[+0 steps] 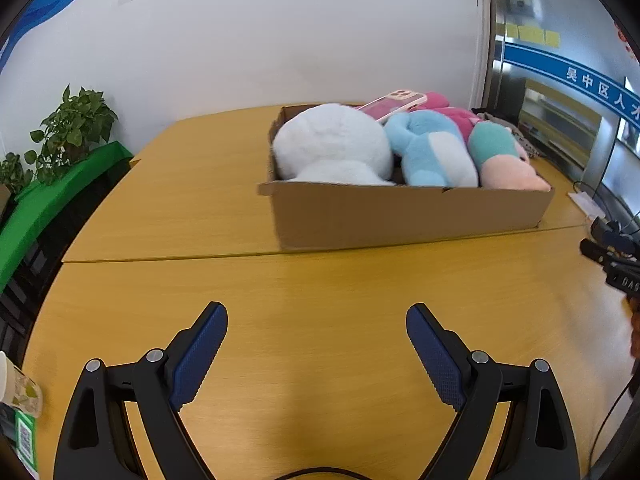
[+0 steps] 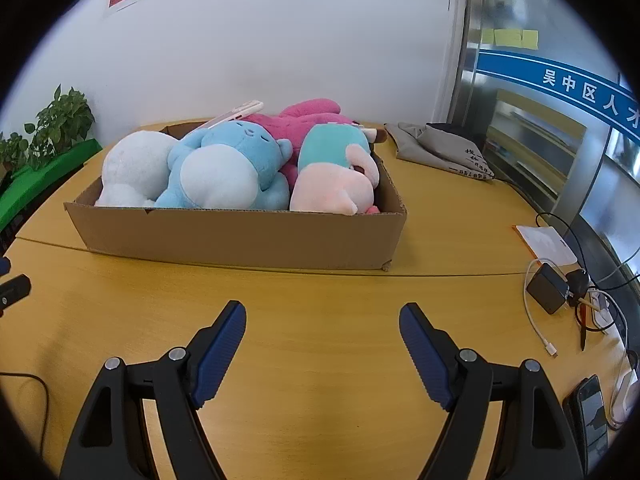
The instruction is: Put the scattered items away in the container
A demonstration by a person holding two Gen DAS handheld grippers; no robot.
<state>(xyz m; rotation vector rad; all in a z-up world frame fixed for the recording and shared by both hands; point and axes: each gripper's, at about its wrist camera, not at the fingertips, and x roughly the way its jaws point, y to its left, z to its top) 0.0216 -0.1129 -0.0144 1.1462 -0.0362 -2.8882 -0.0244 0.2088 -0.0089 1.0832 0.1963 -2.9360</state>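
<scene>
1. The cardboard box (image 2: 240, 236) sits on the tabletop (image 2: 320, 320), already packed with the white plush (image 2: 134, 172), blue plush (image 2: 224, 172), magenta plush (image 2: 308, 120) and teal-and-pink plush (image 2: 336, 172); a pink phone (image 1: 394, 105) lies on top at the back.
2. Both the left tongs (image 1: 317, 320) and right tongs (image 2: 322, 320) hang spread wide and empty, well short of the box.
3. No loose toy shows on the wood near the box, so tidying looks finished.
4. To finish well, scan the edges, leaving the charger (image 2: 548, 288) and grey bag (image 2: 440, 148) alone.
5. Avoid nudging the phone, which looks precariously perched.
</scene>
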